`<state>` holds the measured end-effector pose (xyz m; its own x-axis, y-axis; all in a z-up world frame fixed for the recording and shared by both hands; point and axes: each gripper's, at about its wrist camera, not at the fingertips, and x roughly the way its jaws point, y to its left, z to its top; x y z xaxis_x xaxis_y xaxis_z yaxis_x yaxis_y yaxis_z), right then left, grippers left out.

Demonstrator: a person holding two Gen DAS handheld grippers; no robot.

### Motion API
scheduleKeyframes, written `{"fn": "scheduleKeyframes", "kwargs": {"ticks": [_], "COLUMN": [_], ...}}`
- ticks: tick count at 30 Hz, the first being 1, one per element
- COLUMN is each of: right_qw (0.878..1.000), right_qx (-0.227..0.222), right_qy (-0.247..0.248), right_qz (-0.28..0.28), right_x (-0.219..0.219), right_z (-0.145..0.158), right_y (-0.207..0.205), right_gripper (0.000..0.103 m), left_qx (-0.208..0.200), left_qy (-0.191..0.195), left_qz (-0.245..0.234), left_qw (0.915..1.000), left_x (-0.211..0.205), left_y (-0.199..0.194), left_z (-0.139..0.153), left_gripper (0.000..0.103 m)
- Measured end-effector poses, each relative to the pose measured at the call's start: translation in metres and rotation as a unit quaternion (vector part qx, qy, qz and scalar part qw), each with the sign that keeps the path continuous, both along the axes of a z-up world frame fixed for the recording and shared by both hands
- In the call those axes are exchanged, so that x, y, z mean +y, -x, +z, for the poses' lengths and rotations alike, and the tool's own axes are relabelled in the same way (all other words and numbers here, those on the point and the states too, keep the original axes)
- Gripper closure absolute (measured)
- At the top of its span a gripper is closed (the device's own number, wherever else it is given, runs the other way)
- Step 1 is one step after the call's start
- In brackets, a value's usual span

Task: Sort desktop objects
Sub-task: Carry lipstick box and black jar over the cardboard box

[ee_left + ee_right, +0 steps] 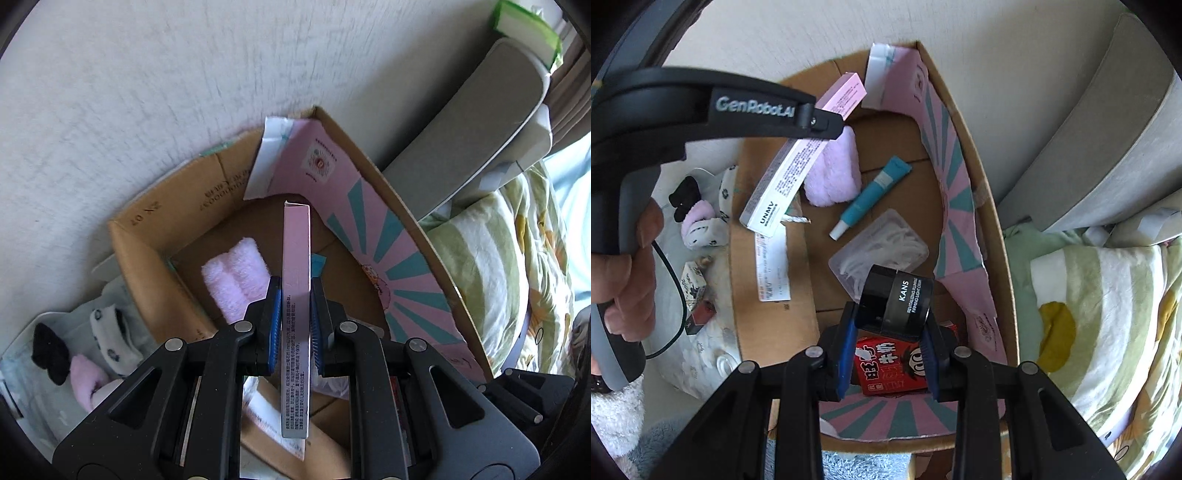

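Over cardboard box [993, 221], L claw [295, 306] clamps pink carton [295, 258], R claw [891, 343] apparently grips black jar [895, 301].

The cardboard box [964, 155] stands open against the wall [147, 74]. Inside it, the folded towel [833, 173] lies toward the far left corner, the tube [871, 195] just right of the towel, and the clear tray of swabs [882, 247] nearer than the tube. A printed liner [956, 206] leans along the box's right wall. The red carton [890, 365] lies at the box's near end. Above the box, the slim carton [295, 295] sits between the left gripper's [295, 306] pads, and the jar [895, 301] between the right gripper's [890, 332]. Left of the box, outside it, lies a bin of socks [74, 339]. Right of the box lies bedding [1100, 314].
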<state>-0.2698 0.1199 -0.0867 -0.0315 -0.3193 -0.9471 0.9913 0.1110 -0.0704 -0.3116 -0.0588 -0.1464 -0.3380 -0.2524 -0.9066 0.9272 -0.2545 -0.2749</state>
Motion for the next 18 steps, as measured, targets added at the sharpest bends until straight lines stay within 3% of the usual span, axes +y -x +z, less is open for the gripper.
{"fn": "scheduleKeyframes", "kwargs": {"ticks": [18], "right_qw": [0.999], "right_qx": [-0.008], "right_qy": [-0.019], "right_qz": [0.032], "right_x": [-0.017], "right_z": [-0.008], "right_y": [-0.002], "right_gripper": [0.074], "left_qx": [0.000], "left_qy": [-0.006], "left_qz": [0.013], "left_qw": [0.9999], "left_x": [-0.010], "left_y": [0.007], "left_z": [-0.004], "left_gripper": [0.091]}}
